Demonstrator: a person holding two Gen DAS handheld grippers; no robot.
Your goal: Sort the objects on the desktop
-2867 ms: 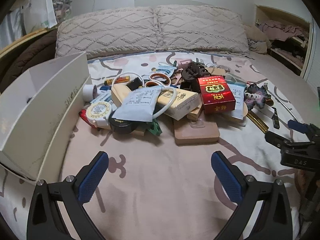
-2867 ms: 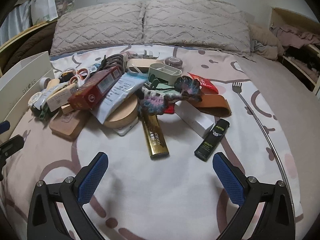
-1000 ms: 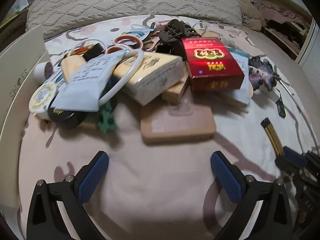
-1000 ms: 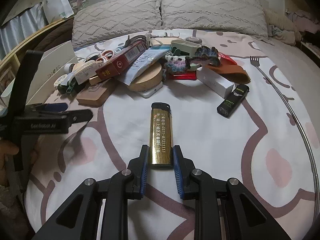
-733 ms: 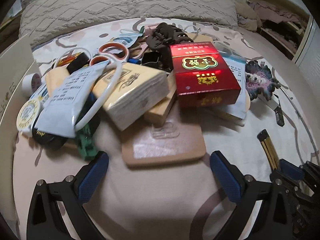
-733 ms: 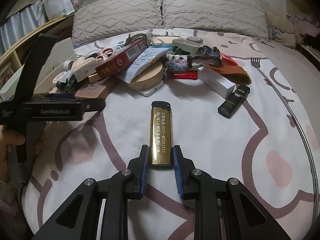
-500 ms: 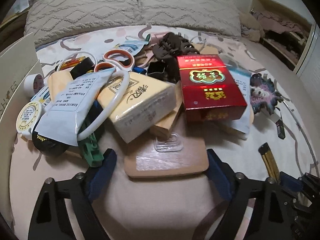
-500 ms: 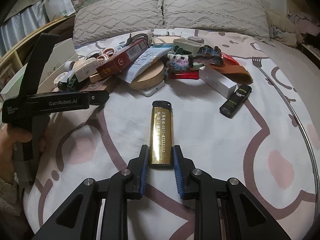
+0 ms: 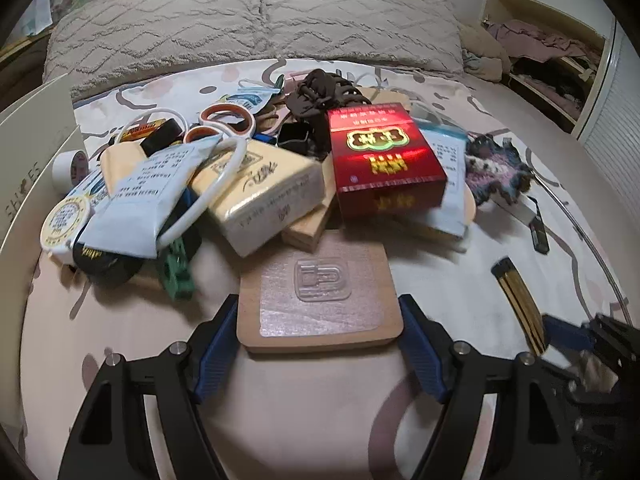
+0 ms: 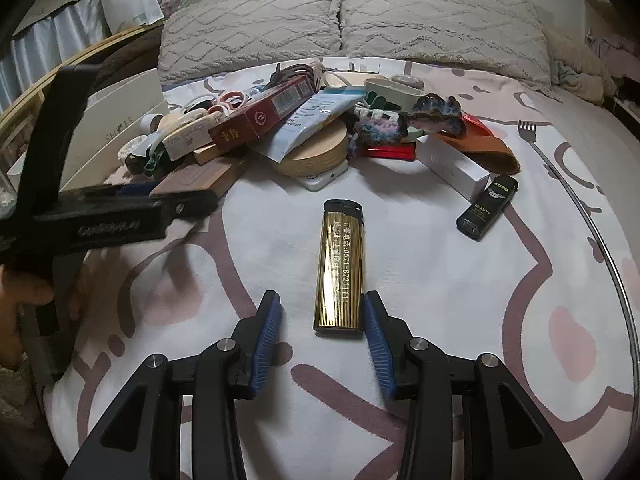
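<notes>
If the tan pad point(image 9: 320, 292), bracketed by the narrowed left gripper point(image 9: 320, 344), is pulled, the red box point(image 9: 384, 156) resting above could be toppled, while the gold lighter point(image 10: 342, 268) lies between the parted right gripper point(image 10: 322, 328).

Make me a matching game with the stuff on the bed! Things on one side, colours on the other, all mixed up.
Things:
1. lighter between the right tool's open fingers
2. cigarette box
3. flat board between the left tool's fingers
4. clip

Colours:
A. green
B. gold
C. tan
D. red

Pairs: 1-B, 2-D, 3-C, 4-A
</notes>
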